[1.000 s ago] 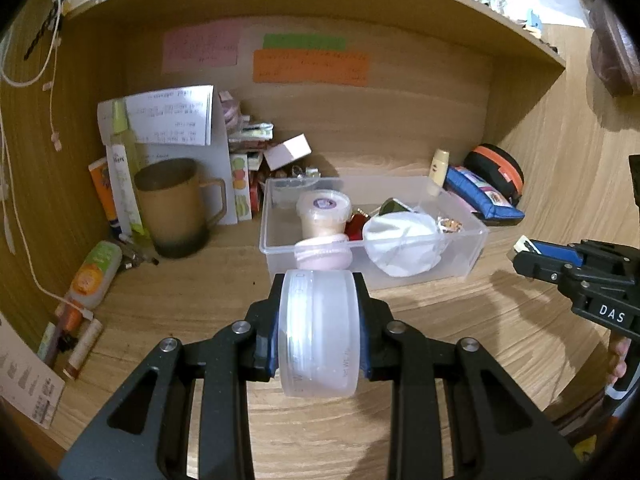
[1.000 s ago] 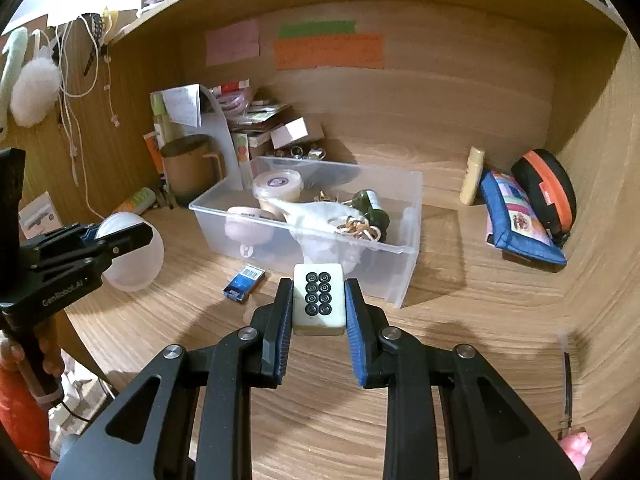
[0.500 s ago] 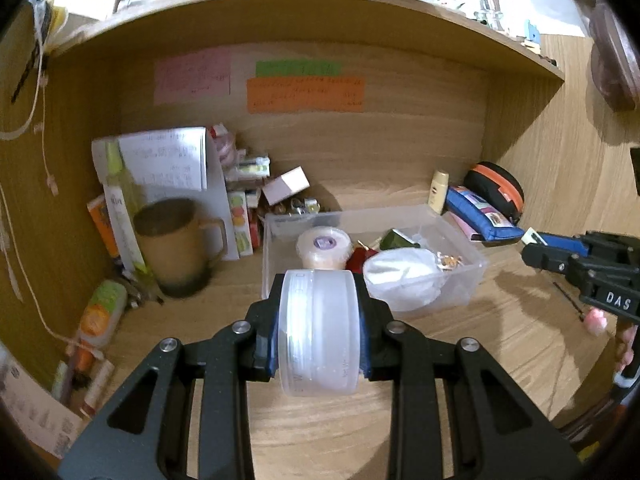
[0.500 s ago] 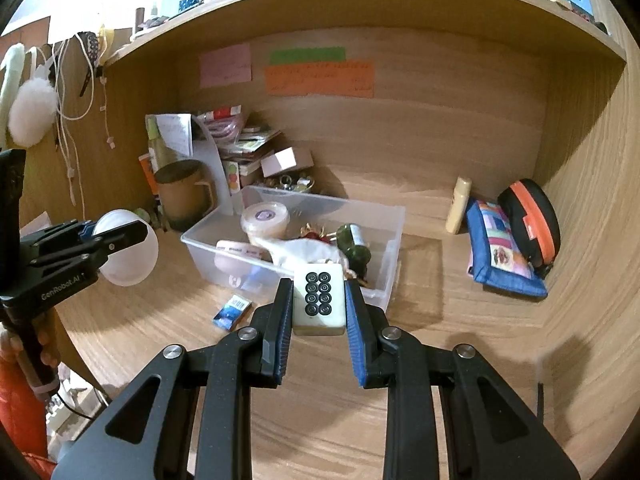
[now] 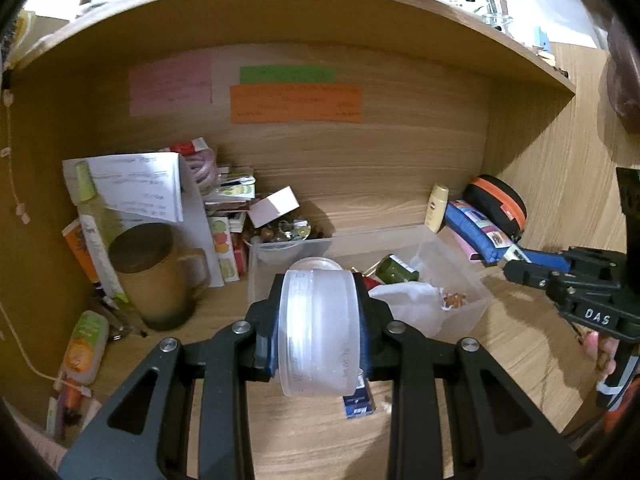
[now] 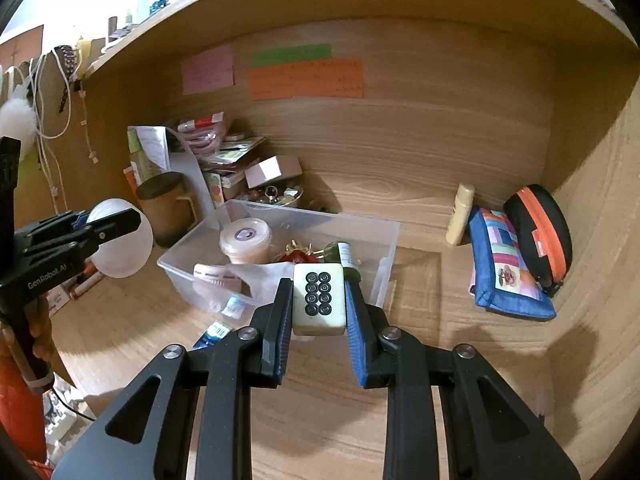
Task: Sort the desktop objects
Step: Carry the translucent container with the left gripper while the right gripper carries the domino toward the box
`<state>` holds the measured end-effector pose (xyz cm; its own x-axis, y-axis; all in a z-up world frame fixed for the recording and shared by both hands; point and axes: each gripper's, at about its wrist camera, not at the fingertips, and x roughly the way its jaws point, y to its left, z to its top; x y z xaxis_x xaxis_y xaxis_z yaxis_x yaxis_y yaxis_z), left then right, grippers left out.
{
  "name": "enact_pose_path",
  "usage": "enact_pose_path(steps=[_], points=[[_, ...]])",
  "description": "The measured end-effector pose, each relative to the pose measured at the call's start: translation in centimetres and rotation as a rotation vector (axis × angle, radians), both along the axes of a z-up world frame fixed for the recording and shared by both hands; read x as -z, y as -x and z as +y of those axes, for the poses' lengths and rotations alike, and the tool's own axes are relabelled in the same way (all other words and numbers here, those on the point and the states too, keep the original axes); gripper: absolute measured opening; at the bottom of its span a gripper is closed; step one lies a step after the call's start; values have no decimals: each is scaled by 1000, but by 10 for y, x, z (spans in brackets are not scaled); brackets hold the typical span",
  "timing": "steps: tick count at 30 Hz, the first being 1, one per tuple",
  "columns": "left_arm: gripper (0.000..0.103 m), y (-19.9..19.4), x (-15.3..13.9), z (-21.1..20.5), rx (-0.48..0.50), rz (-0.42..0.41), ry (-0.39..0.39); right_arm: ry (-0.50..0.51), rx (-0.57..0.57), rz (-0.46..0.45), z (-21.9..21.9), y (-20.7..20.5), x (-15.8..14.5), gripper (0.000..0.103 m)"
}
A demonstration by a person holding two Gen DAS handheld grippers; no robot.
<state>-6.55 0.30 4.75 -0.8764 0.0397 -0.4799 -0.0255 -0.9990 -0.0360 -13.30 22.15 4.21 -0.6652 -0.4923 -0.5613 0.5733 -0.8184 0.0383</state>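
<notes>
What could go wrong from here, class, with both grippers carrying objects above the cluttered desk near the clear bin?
1. The left gripper clamps a smooth round container by its flat faces; it might slip out.
2. The right gripper pinches a mahjong tile near the fingertips, so a bump against the clear bin could dislodge it.
3. The bin is already crowded, so dropped items may bounce out.

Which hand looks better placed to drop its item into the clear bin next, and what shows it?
Right, probably. Its mahjong tile is small and sits just before the clear bin, near open floor. The left's round plastic container is bulkier and faces the crowded side. Both jaws are shut on their items.
</notes>
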Motion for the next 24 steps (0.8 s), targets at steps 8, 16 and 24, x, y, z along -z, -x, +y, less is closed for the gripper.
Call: enact_pose_path(steps=[8,16,24], points=[[29,28,1,8,40,-17,0,-7,-10,-9,-8,23,4,22],[29,55,7,13,58,-43,-12,-8,-21,-32,-16,44,13,22],[29,81,17,14,82,-80,-36,-19,-33,-57,-25,65,22,22]])
